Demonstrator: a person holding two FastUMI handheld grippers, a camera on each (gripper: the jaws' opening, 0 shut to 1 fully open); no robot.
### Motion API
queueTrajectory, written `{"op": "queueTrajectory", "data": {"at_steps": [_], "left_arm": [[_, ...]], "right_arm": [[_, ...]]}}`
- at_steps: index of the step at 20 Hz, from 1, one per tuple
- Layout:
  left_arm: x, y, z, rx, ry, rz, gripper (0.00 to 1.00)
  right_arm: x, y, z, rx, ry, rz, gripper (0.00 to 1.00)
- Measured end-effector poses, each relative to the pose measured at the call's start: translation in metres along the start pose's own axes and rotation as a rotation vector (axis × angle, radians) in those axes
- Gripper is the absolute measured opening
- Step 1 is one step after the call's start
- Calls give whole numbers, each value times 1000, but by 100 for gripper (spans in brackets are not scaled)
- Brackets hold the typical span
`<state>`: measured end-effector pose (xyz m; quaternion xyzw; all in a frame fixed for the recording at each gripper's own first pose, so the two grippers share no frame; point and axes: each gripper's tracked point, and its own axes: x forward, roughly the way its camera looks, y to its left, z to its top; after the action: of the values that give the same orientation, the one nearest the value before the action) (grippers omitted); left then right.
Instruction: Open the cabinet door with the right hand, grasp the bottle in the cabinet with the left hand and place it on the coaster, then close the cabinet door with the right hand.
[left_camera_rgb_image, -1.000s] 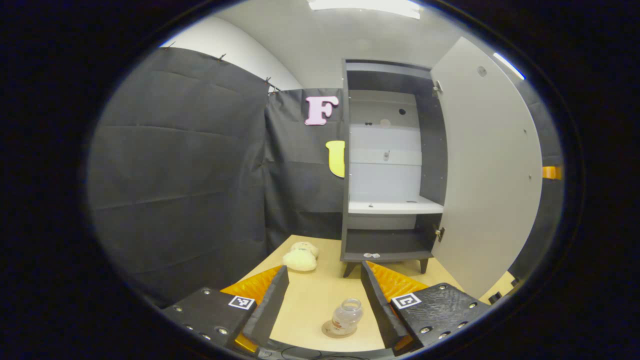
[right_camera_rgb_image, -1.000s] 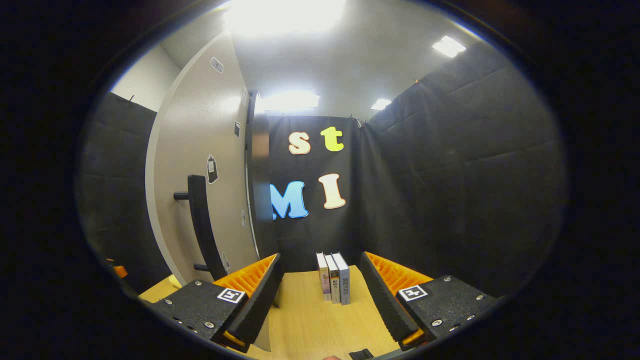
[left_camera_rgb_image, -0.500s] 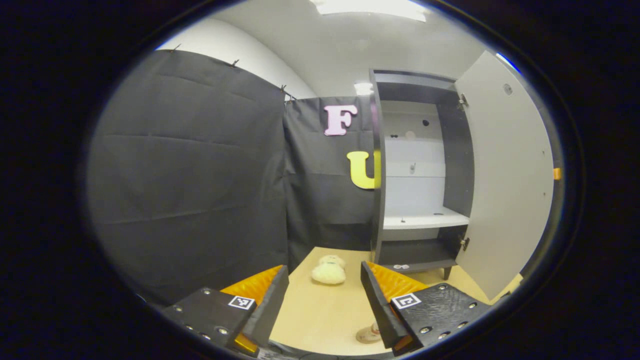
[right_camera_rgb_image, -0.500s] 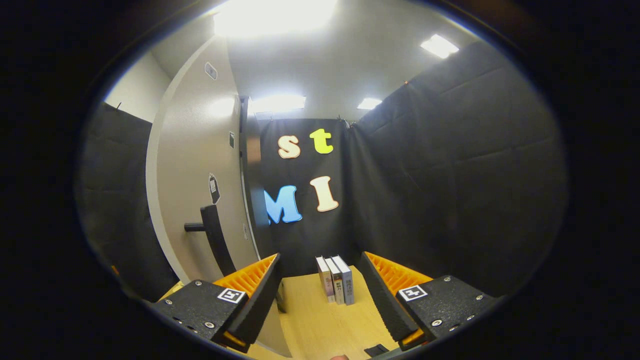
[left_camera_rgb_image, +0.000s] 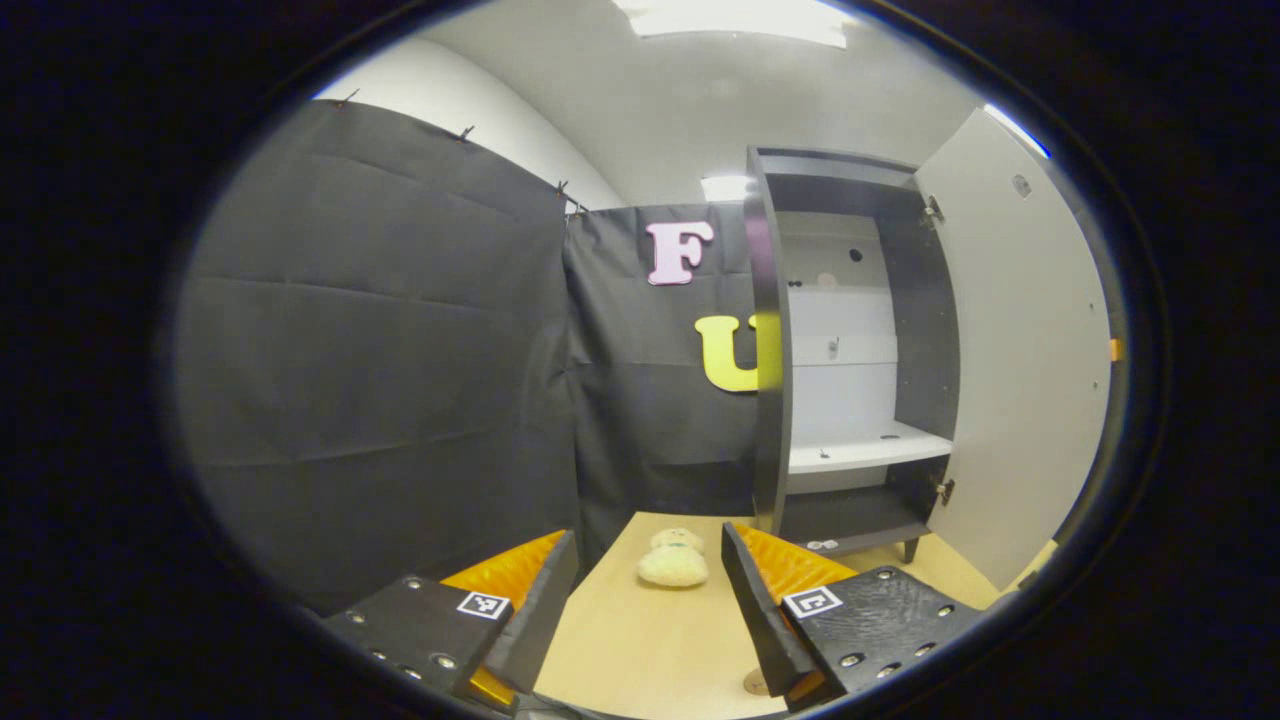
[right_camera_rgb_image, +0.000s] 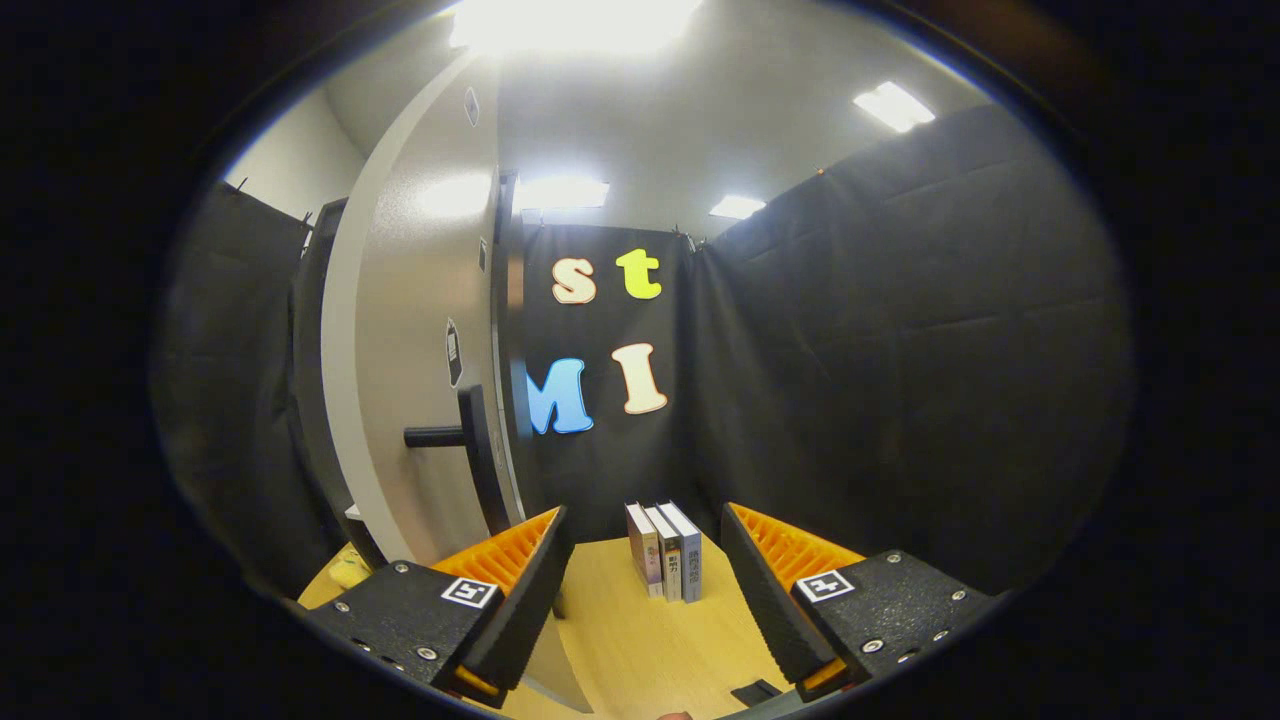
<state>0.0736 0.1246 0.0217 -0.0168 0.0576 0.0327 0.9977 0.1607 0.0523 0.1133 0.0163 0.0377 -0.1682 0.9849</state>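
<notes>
Now the cabinet door (right_camera_rgb_image: 420, 330) is standing open, so by my reading closing it is the step in hand. In the right gripper view the door is showing its outer face nearly edge-on, just left of the right gripper (right_camera_rgb_image: 640, 590), whose fingers are sitting well apart with nothing between them. The door's black bar handle (right_camera_rgb_image: 478, 450) is running upright, standing off the panel on a short post, and it is lying up and to the left of the right gripper's left finger (right_camera_rgb_image: 520, 570), near but not touching. That is the relation the next move is hanging on: an upright bar, so the fingers would need to straddle it from the side, or the panel could simply be pushed.

In the left gripper view the cabinet (left_camera_rgb_image: 850, 350) is showing its interior with a white shelf (left_camera_rgb_image: 865, 450) and no bottle on it. The left gripper (left_camera_rgb_image: 650, 600) is also spread wide and holding nothing. Only a sliver of the coaster (left_camera_rgb_image: 755, 684) is peeking beside its right finger; whether the bottle is sitting there I cannot tell.

Open tabletop (right_camera_rgb_image: 640, 640) is lying ahead of the right gripper, with three books (right_camera_rgb_image: 664, 550) standing farther back. A plush toy (left_camera_rgb_image: 673, 560) is resting left of the cabinet's foot, outside the door's likely swing.
</notes>
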Motion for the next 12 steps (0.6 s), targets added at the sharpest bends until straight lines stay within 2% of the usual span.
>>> {"op": "queueTrajectory", "data": {"at_steps": [1, 2, 3, 4, 5, 6, 7, 8, 9, 10, 11, 12], "left_arm": [[2, 6, 0, -7, -2, 0, 88], [5, 10, -1, -13, -1, -5, 88], [8, 13, -3, -20, 0, -8, 83], [12, 17, -3, -25, -4, -13, 88], [15, 21, -4, -29, -8, -13, 84], [16, 25, -5, -33, -10, -12, 88], [17, 31, -5, -40, -13, -12, 88], [17, 35, -6, -48, -14, -13, 84], [17, 40, -7, -53, -14, -14, 84], [15, 47, -7, -55, -14, -15, 88], [15, 53, -8, -51, -14, -13, 83], [15, 58, -11, -45, -12, -10, 88]], "right_arm": [[-1, 3, -1, -3, -1, -2, 93], [-4, 9, -1, -3, -1, 2, 92], [-9, 16, -2, -3, -2, 9, 92], [-13, 23, -2, -2, -3, 14, 93], [-15, 29, -5, -7, 3, 19, 93], [-18, 36, -7, -10, 5, 25, 92], [-20, 43, -9, -5, 4, 31, 92], [-21, 50, -11, -2, 6, 36, 92], [-23, 56, -13, 0, 7, 42, 92], [-24, 63, -12, -2, 2, 47, 92], [-26, 69, -13, -6, 0, 50, 92], [-27, 75, -12, -7, -4, 53, 93]]}}
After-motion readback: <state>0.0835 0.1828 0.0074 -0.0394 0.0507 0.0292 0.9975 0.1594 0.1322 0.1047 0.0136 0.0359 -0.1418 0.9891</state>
